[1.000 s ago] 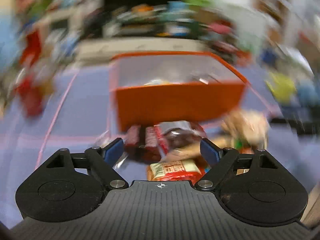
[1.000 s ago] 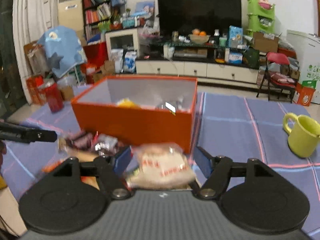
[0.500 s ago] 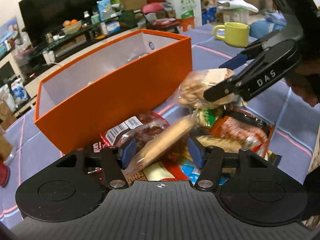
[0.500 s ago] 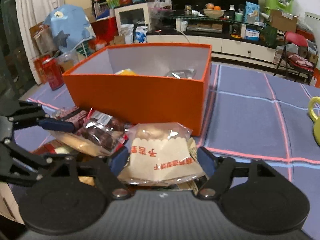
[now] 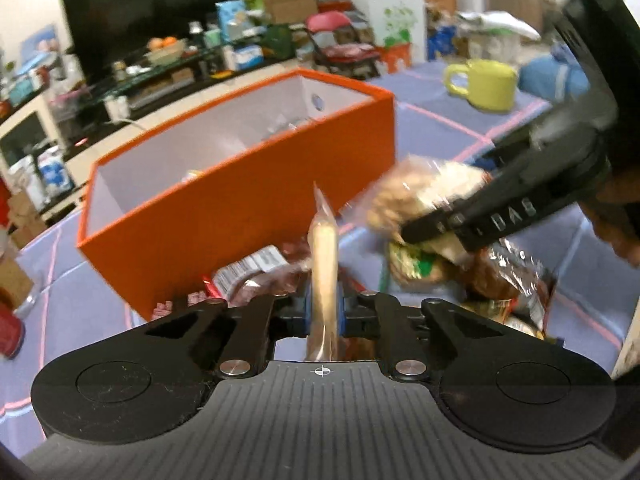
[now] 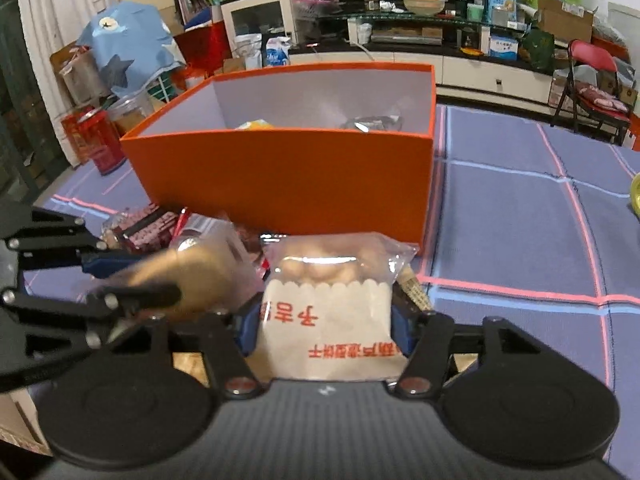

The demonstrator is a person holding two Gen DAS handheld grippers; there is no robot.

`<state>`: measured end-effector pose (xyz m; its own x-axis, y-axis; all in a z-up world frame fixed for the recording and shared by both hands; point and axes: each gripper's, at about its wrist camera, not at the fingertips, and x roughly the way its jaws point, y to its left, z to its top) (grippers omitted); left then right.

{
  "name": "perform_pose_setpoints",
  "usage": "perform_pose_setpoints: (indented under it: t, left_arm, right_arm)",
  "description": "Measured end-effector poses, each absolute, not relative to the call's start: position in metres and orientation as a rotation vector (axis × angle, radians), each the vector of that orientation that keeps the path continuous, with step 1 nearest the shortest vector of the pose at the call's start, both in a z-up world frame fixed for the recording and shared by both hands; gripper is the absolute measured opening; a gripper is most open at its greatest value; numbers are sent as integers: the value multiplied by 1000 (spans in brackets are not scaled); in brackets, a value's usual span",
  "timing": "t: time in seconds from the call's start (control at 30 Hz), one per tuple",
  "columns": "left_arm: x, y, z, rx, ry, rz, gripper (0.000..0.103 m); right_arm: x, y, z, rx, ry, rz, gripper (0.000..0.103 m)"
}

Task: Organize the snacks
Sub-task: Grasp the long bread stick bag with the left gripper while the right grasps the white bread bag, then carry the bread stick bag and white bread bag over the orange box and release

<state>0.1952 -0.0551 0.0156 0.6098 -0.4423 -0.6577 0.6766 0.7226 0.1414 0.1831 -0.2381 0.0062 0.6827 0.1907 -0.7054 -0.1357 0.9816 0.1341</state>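
My left gripper (image 5: 322, 316) is shut on a thin tan snack packet (image 5: 323, 256), which stands edge-on between the pads. In the right wrist view that packet (image 6: 196, 276) is a blur, with the left gripper (image 6: 132, 276) at the left edge. The jaws of my right gripper (image 6: 324, 324) are closing on a white-and-clear biscuit packet (image 6: 326, 304) with red characters, and the blue pads press its sides. From the left wrist view, the right gripper (image 5: 500, 216) holds that packet (image 5: 420, 196) over the snack pile (image 5: 500, 280). The open orange box (image 6: 288, 184) stands just behind.
Inside the box lie a yellow packet (image 6: 254, 124) and a silvery one (image 6: 372, 124). A yellow-green mug (image 5: 486, 86) sits on the purple checked cloth (image 6: 512, 220) to the right. A red can (image 6: 100, 144) stands at the far left. Shelves and clutter fill the room behind.
My left jaws have shut on the tan packet, which now stands edge-on. My right jaws have narrowed onto the biscuit packet. Both grippers came closer to the snack pile.
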Motion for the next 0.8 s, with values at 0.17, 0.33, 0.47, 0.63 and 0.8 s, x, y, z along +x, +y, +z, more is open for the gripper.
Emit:
perform_pose_setpoints:
  t: [0.17, 0.33, 0.47, 0.63, 0.8]
  left_arm:
    - [195, -47, 21, 350, 654, -651, 0]
    - [200, -45, 28, 325, 670, -501, 0]
    - [199, -33, 43, 254, 658, -383, 0]
    - [202, -26, 47, 206, 699, -234, 0]
    - [204, -24, 46, 197, 724, -157, 0]
  right_arm:
    - [178, -234, 13, 63, 775, 194, 60]
    - [172, -228, 24, 24, 738, 172, 60]
    - [161, -222, 39, 14, 691, 167, 60]
    - [153, -213, 51, 7, 657, 166, 61]
    - [149, -208, 56, 7, 646, 165, 61]
